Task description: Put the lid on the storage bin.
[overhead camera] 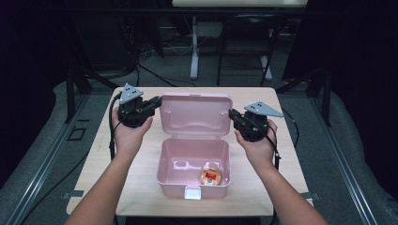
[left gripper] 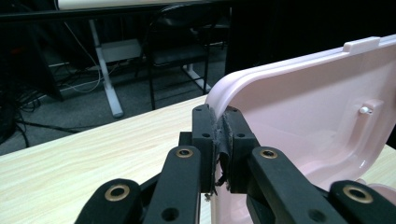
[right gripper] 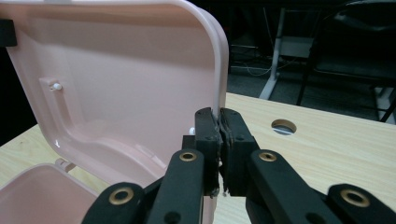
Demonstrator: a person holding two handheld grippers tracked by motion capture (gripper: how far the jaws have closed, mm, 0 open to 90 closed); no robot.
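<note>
Your left gripper (overhead camera: 158,100) is clamped on the pink lid (overhead camera: 195,115)'s left edge. Your right gripper (overhead camera: 231,113) pinches its right edge, above the open box (overhead camera: 193,161).

We see a pale pink box (overhead camera: 193,166) with a matching pale pink lid (overhead camera: 195,115), glossy inside, near the middle of the table (overhead camera: 141,187), whose top is light wood with a fine straight grain. At the box's front right corner lies a small round item (overhead camera: 210,176), golden with a red centre. A white clasp (overhead camera: 192,193) sits on the box's front wall. The left gripper (overhead camera: 158,101) and right gripper (overhead camera: 231,114) are black, each topped by a grey plate, with brass-coloured rivets along their jaws.
</note>
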